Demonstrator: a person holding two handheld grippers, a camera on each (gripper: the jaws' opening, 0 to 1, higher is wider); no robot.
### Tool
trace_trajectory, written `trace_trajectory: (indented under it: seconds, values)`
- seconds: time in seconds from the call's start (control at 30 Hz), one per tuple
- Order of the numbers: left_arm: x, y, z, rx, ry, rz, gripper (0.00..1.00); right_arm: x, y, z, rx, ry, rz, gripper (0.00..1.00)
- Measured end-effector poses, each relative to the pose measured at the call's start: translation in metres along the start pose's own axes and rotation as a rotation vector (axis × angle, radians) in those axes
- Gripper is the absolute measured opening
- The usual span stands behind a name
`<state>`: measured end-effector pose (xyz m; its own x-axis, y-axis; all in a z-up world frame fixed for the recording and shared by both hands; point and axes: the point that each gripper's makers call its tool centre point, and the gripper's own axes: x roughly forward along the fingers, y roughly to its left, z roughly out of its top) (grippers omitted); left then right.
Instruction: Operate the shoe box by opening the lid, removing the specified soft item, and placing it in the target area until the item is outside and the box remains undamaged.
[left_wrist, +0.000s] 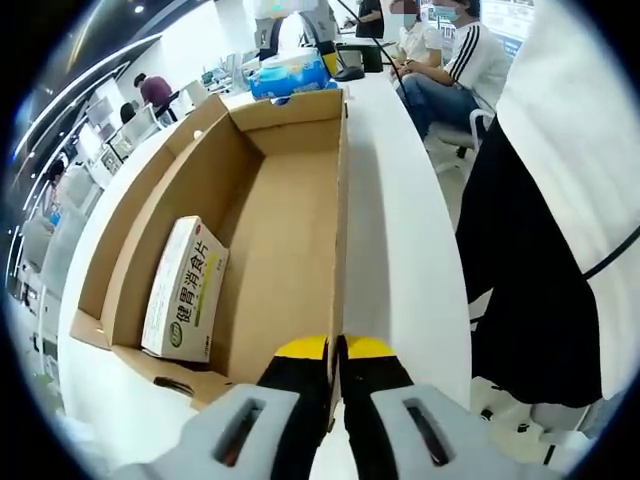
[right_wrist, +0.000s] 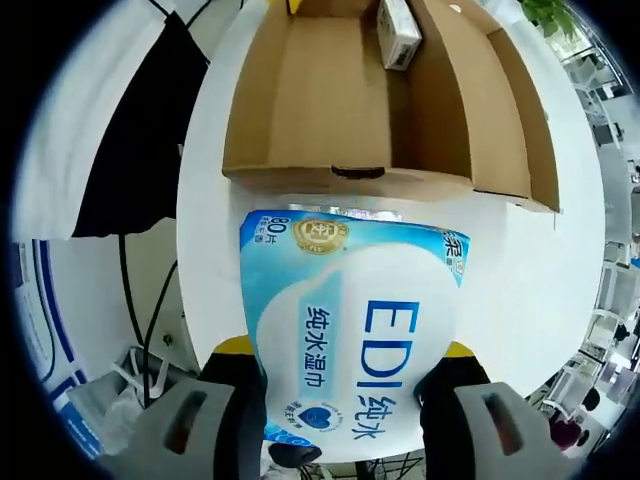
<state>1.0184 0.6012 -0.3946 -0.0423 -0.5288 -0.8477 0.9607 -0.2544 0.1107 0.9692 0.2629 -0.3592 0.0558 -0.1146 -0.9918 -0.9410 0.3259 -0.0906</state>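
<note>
The open cardboard shoe box (left_wrist: 290, 210) lies on the white table (left_wrist: 400, 230). Inside it, a white and green medicine carton (left_wrist: 185, 290) leans against the left wall. My left gripper (left_wrist: 336, 350) is shut on the box's right wall, its yellow-tipped jaws pinching the cardboard edge. In the right gripper view, my right gripper (right_wrist: 345, 360) is shut on a blue and white pack of wet wipes (right_wrist: 355, 330), held outside the box (right_wrist: 380, 90) just short of its near end wall. The medicine carton (right_wrist: 398, 30) shows at the box's far end. The wipes pack (left_wrist: 288, 75) also appears beyond the box's far end.
A person in black clothing (left_wrist: 540, 290) stands at the table's right side. A seated person in a striped shirt (left_wrist: 470, 60) is at the far end, beside desks and chairs (left_wrist: 120, 130). Black cables (right_wrist: 150, 290) and black cloth (right_wrist: 140, 140) hang off the table's edge.
</note>
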Motion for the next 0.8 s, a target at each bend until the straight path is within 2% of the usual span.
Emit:
trace_trajectory:
  seconds: [0.13, 0.33, 0.4, 0.53, 0.8]
  values:
    - [0.000, 0.000, 0.001, -0.002, 0.003, 0.003, 0.03, -0.004, 0.005, 0.008, -0.008, -0.012, 0.010, 0.60]
    - [-0.001, -0.001, 0.001, -0.004, 0.011, 0.000, 0.03, 0.013, 0.004, 0.007, -0.038, -0.001, 0.019, 0.60]
    - [0.000, -0.001, 0.000, -0.002, 0.016, -0.003, 0.03, 0.004, 0.006, 0.008, -0.028, -0.007, 0.021, 0.60]
    - [0.001, 0.000, -0.002, 0.012, 0.024, -0.007, 0.03, 0.009, 0.001, 0.004, 0.000, -0.011, 0.022, 0.60]
    - [0.001, 0.000, -0.003, 0.010, 0.024, -0.006, 0.03, 0.010, 0.003, 0.009, -0.027, 0.015, 0.030, 0.61]
